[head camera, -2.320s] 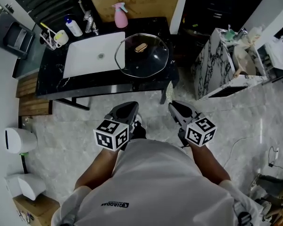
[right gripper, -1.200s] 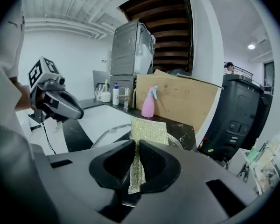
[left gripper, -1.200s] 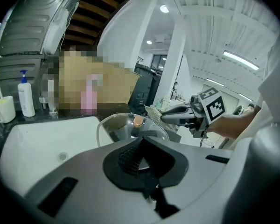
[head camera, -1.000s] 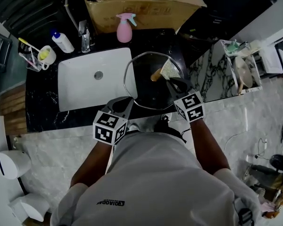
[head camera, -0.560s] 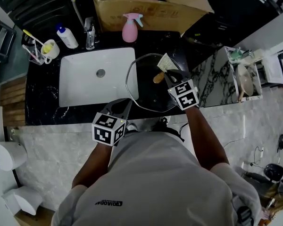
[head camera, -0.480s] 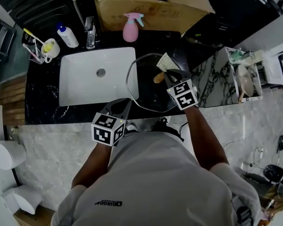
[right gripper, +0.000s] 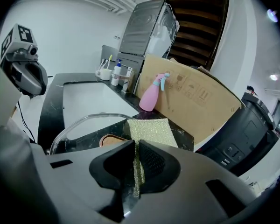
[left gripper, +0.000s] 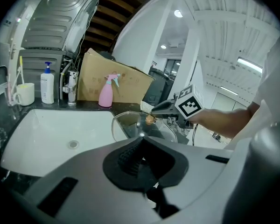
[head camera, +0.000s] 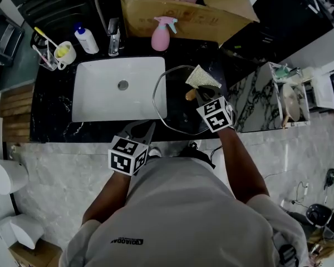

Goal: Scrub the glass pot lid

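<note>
The glass pot lid (head camera: 175, 113) lies flat on the black counter to the right of the sink, its wooden knob (head camera: 190, 95) up. My right gripper (head camera: 203, 92) hovers over the lid beside the knob, shut on a yellow-green scrub cloth (head camera: 201, 77) that fans out past its tips. In the right gripper view the cloth (right gripper: 151, 130) is pinched between the jaws (right gripper: 135, 164), above the lid (right gripper: 84, 124). My left gripper (head camera: 145, 131) stays at the counter's front edge, shut and holding nothing, short of the lid (left gripper: 144, 127).
A white sink (head camera: 118, 102) lies left of the lid. Behind it stand a faucet (head camera: 113, 35), a soap bottle (head camera: 88, 38), a pink spray bottle (head camera: 160, 36), a cup with brushes (head camera: 61, 52) and a cardboard box (head camera: 183, 10). A marble-patterned cabinet (head camera: 261, 102) stands to the right.
The person has stepped up to the counter. My right gripper has carried the cloth from near the floor to above the lid's knob; my left gripper has risen to the counter edge.
</note>
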{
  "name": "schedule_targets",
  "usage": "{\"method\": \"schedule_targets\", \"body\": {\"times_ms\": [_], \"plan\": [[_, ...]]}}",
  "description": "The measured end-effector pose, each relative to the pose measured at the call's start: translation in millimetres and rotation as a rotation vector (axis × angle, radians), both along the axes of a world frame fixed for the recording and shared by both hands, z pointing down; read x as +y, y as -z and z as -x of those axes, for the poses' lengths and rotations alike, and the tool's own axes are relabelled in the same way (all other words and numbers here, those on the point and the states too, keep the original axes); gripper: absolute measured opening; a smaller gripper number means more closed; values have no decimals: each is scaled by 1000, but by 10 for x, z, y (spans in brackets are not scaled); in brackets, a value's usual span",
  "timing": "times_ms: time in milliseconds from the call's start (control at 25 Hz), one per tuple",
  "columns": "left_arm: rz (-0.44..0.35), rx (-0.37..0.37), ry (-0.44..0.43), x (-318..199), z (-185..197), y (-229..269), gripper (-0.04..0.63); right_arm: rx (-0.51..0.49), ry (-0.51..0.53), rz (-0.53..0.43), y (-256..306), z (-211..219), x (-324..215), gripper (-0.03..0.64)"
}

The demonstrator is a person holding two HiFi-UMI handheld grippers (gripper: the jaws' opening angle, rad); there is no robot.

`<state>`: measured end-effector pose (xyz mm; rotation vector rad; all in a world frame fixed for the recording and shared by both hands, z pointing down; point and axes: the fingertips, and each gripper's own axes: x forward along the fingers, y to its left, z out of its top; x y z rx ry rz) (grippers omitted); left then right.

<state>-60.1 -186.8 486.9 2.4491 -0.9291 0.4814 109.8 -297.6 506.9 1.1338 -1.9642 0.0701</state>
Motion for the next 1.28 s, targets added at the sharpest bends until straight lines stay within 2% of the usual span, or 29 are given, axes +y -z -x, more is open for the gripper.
{"method": "schedule_targets", "body": {"times_ms": [480, 1280], "plan": [[7, 5, 21, 53, 92, -43, 12, 23, 47, 8, -19, 164, 88, 64], [3, 13, 10, 94, 32, -54, 12, 1, 118, 16, -40, 516, 271, 64]]}}
